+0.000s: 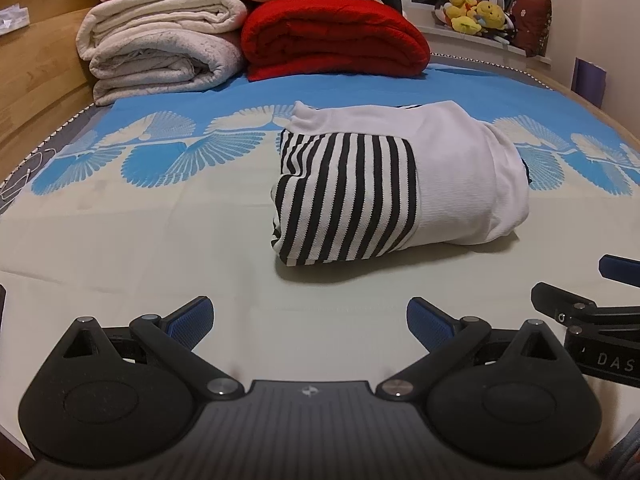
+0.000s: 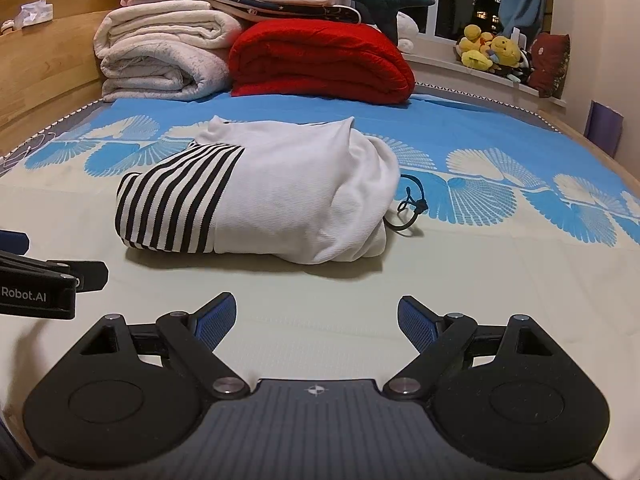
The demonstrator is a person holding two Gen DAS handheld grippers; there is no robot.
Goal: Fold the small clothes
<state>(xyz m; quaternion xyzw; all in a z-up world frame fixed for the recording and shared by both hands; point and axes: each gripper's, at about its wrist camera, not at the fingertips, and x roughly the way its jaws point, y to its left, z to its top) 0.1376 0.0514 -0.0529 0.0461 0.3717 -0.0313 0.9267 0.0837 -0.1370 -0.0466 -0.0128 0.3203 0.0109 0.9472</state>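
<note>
A small white garment with a black-and-white striped panel lies folded into a compact bundle on the bed; it also shows in the right wrist view. A dark drawstring trails from its right end. My left gripper is open and empty, low over the sheet in front of the bundle. My right gripper is open and empty too, also short of the bundle. Each gripper shows at the edge of the other's view: the right one and the left one.
The bed sheet is pale with a blue shell-pattern band. Folded cream blankets and a red blanket are stacked at the far end. A wooden bed frame runs along the left. Plush toys sit on the windowsill.
</note>
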